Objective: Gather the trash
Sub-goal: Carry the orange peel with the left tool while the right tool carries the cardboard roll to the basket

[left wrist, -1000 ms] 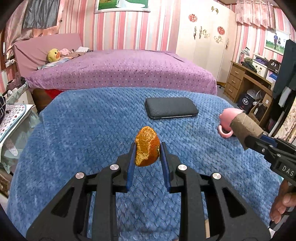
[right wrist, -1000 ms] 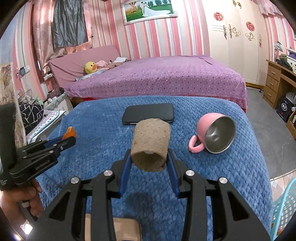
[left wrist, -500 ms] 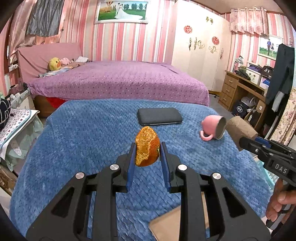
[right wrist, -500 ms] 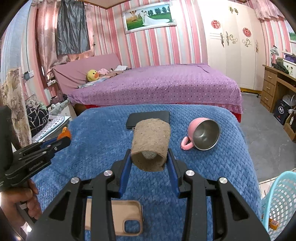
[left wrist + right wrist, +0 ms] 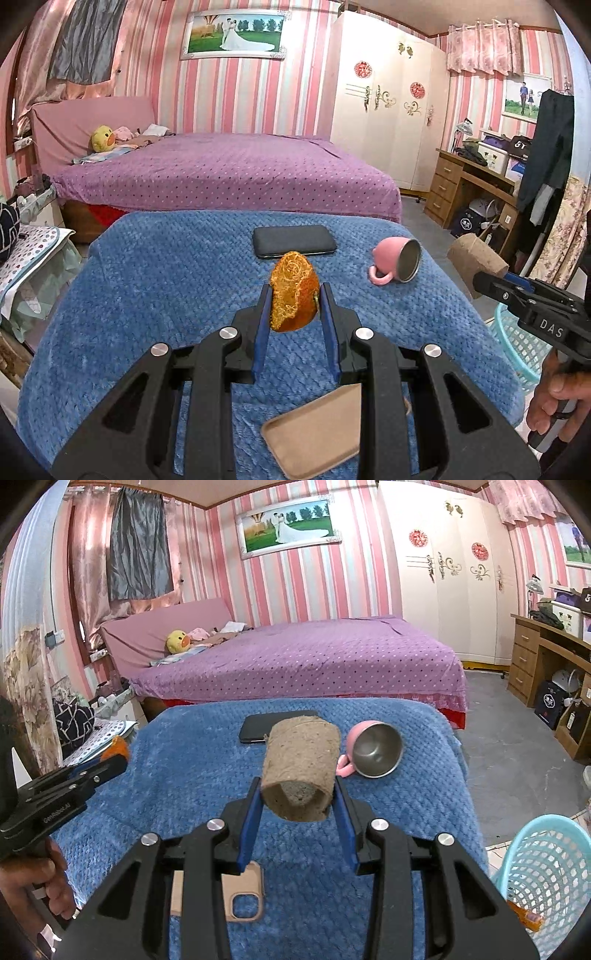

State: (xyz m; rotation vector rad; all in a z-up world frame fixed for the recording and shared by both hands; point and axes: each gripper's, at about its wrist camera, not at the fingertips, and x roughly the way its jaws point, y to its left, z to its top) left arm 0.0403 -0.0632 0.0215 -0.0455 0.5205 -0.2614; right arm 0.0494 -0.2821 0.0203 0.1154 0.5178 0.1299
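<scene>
While both claws hang above the blue blanket, each carries one piece of trash. Left claw: pads closed onto a piece of orange peel, held upright, pith side toward the camera. Right claw: closed across the sides of one cardboard tube, open end toward the camera. Handling, as judged: peel is light, limp and likely a little slick, so a pinch across its thick middle suits it; tube is light and hollow, will crush under hard squeeze, so a gentle grip across its width is enough. Both are clear of the blanket. Landmark: pink cup, lying on its side on the blanket, mouth toward the camera. One black phone lies flat just left of the cup. One tan phone case lies nearer than the cup, under the right claw. One pale blue mesh basket stands on the floor, nearer than the cup and to its right, beyond the blanket's edge; something orange shows inside. Count: two trash items in hand, one basket, one cup, one phone, one case.
</scene>
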